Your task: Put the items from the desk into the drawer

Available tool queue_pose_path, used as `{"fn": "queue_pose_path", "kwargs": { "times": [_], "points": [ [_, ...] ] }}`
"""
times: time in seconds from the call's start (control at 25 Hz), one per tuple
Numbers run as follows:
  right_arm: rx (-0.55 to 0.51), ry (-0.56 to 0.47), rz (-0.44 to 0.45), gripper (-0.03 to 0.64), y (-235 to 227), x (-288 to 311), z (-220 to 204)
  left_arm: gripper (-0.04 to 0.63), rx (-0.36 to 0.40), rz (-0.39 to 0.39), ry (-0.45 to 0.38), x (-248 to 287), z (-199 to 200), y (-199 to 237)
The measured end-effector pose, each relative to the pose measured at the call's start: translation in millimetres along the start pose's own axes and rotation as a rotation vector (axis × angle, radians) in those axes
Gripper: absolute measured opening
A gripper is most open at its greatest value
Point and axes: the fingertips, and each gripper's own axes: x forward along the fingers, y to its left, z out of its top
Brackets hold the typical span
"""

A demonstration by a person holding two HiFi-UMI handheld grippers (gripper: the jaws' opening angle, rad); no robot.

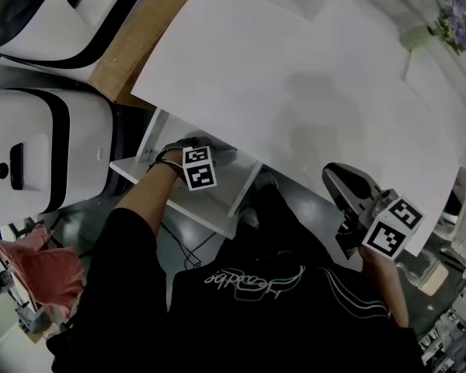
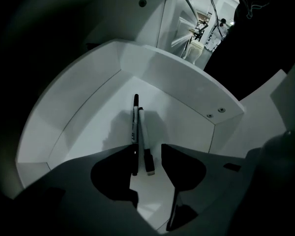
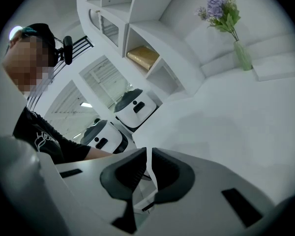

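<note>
Drawer [image 1: 213, 208] pulled out below white desk [image 1: 295, 92]; flower vase [image 1: 415, 37] at far corner.

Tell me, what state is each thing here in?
drawer: pulled open.
markers: lying side by side on the drawer floor.
left gripper: open, over the markers.
right gripper: shut, empty.
vase: upright, holding flowers.

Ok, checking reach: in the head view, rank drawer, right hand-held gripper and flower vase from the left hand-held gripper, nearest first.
1. Drawer, right below the left hand-held gripper.
2. Right hand-held gripper, lower right.
3. Flower vase, far top right.
</note>
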Motion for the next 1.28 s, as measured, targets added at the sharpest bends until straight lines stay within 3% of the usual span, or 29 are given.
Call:
{"fn": "queue_pose_path", "kwargs": {
  "times": [0.12, 0.44, 0.6, 0.72, 1.04, 1.2, 1.28],
  "points": [
    [-0.006, -0.009, 0.005, 0.060, 5.2, 1.7, -1.2, 0.244, -0.027, 0.015, -0.015, -5.1, 1.5, 0.1],
    [-0.043, -0.035, 0.019, 0.060, 41.8, -1.3, -14.3, 0.264, -0.034, 0.081, -0.093, -79.1, 18.7, -9.9],
    [-0.096, -0.038, 0.007, 0.060, 68.6, -5.0, -25.9, 0.244, -0.146, 0.070, -0.170, -134.9, 26.8, -20.1],
    [-0.135, -0.061, 0.006, 0.060, 93.4, -12.1, -30.5, 0.204, -0.218, 0.118, -0.260, -177.8, 33.5, -32.8],
    [-0.255, -0.140, -0.031, 0.060, 154.5, -38.8, -42.5, 0.096, -0.528, 0.157, -0.662, -298.2, 71.6, -93.2],
    [-0.263, -0.158, -0.070, 0.060, 161.5, -52.6, -55.7, 0.041, -0.729, 0.151, -0.854, -332.5, 91.2, -108.2],
    [-0.260, -0.160, -0.090, 0.060, 160.8, -57.4, -61.1, 0.033, -0.820, 0.162, -0.912, -338.2, 97.5, -113.0]
  ]
}}
